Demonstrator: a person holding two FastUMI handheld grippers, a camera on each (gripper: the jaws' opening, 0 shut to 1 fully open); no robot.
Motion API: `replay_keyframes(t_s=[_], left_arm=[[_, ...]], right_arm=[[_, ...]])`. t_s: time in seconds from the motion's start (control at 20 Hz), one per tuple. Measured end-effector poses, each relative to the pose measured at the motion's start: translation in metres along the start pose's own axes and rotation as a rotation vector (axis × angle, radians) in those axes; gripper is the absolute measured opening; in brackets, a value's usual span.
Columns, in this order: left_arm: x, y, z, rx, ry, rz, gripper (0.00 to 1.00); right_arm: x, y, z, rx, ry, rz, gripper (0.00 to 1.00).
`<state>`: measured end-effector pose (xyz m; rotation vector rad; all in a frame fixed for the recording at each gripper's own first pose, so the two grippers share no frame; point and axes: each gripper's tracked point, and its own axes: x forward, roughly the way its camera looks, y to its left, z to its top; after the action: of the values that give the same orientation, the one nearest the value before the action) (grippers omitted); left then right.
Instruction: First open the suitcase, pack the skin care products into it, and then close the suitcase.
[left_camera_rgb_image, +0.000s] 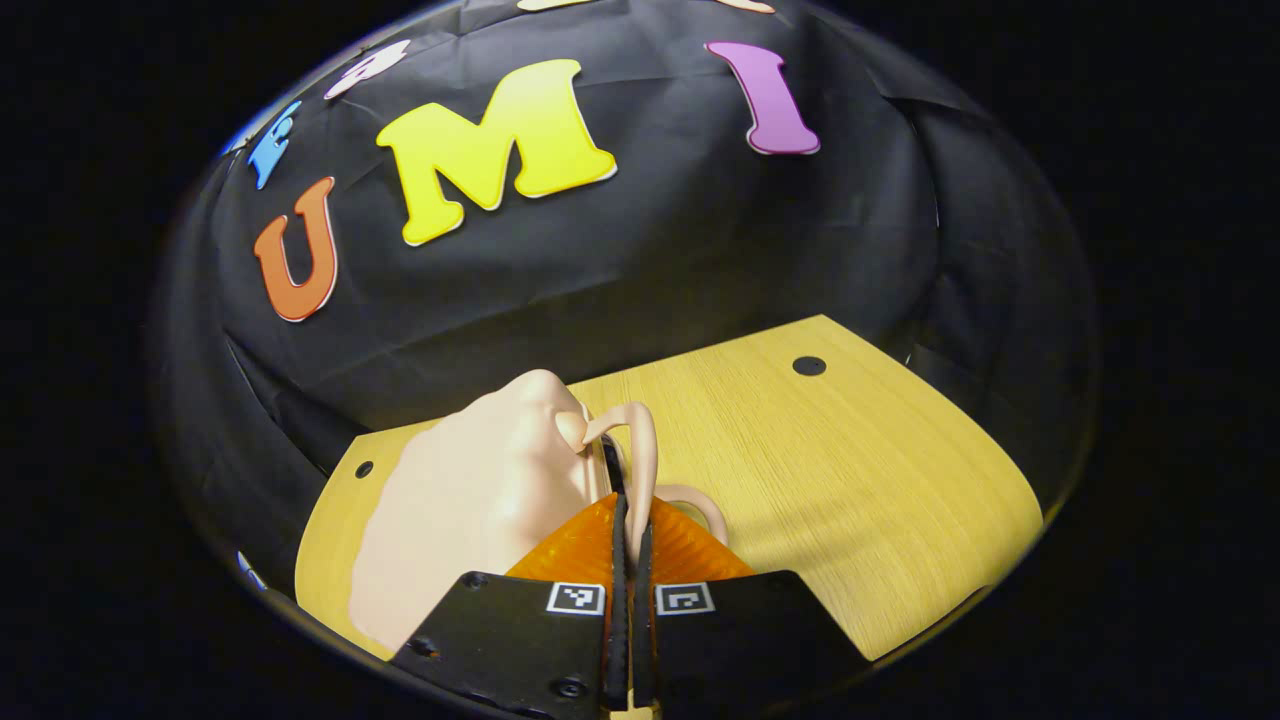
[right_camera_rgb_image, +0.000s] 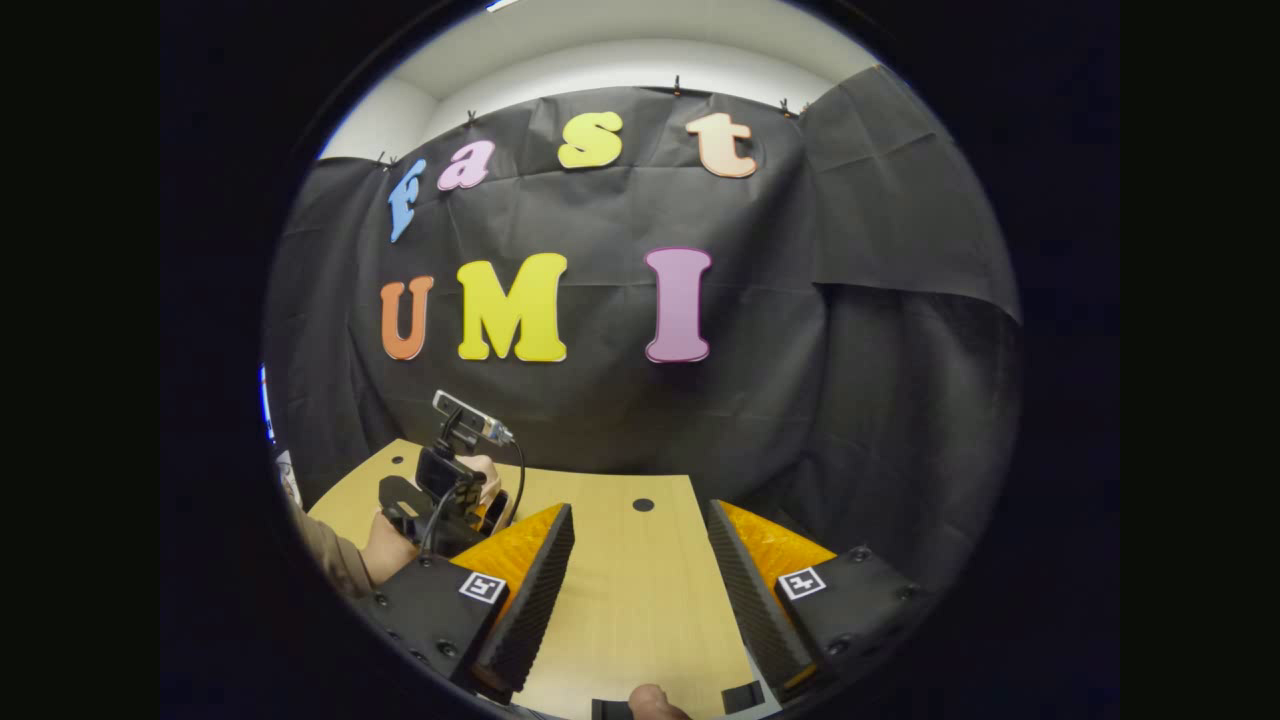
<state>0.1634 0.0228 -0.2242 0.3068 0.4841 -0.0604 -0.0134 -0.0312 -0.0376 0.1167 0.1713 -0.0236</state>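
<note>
Left gripper (left_camera_rgb_image: 628, 520): fingers clenched on the handle (left_camera_rgb_image: 640, 450) of a beige suitcase (left_camera_rgb_image: 470, 510), which is lying on the wooden desk (left_camera_rgb_image: 850, 480). Right gripper (right_camera_rgb_image: 640, 560): fingers released, held over bare desk.

Both views face the booth wall across the wooden table (left_camera_rgb_image: 850, 450).

Your left gripper (left_camera_rgb_image: 628, 540) has ribbed finger pads on wedge-shaped backings, black mounting blocks with small screws, and a square black-and-white marker on each block. Your right gripper (right_camera_rgb_image: 640, 590) is built the same. In the right gripper view, a small camera tops the left unit with a black cable looping down, and your sleeve (right_camera_rgb_image: 325, 555) is brownish.
</note>
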Motion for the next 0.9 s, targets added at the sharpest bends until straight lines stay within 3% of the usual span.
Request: replay_keyframes(t_s=[0.35,0.45,0.5,0.65,0.7,0.8,0.9], left_arm=[[0.024,-0.027,-0.03,0.144,0.107,0.046,0.06],[0.024,-0.038,-0.037,0.185,0.139,0.049,0.12],[0.022,-0.043,-0.04,0.2,0.154,0.045,0.27],[0.007,-0.046,-0.02,0.182,0.099,0.041,0.54],[0.001,-0.045,-0.01,0.162,0.068,0.034,0.7],[-0.022,-0.037,0.012,0.101,0.002,0.019,0.82],[-0.057,-0.02,0.034,-0.002,-0.087,0.005,0.88]], right_arm=[[0.009,-0.034,-0.021,0.064,0.061,-0.031,0.8],[0.011,-0.042,-0.024,0.086,0.08,-0.04,0.8],[0.012,-0.047,-0.025,0.097,0.084,-0.045,0.8],[0.014,-0.052,-0.025,0.115,0.096,-0.046,0.8],[0.017,-0.051,-0.023,0.112,0.092,-0.048,0.79],[0.022,-0.043,-0.013,0.059,0.061,-0.065,0.8],[0.023,-0.024,0.003,-0.019,0.005,-0.077,0.81]])
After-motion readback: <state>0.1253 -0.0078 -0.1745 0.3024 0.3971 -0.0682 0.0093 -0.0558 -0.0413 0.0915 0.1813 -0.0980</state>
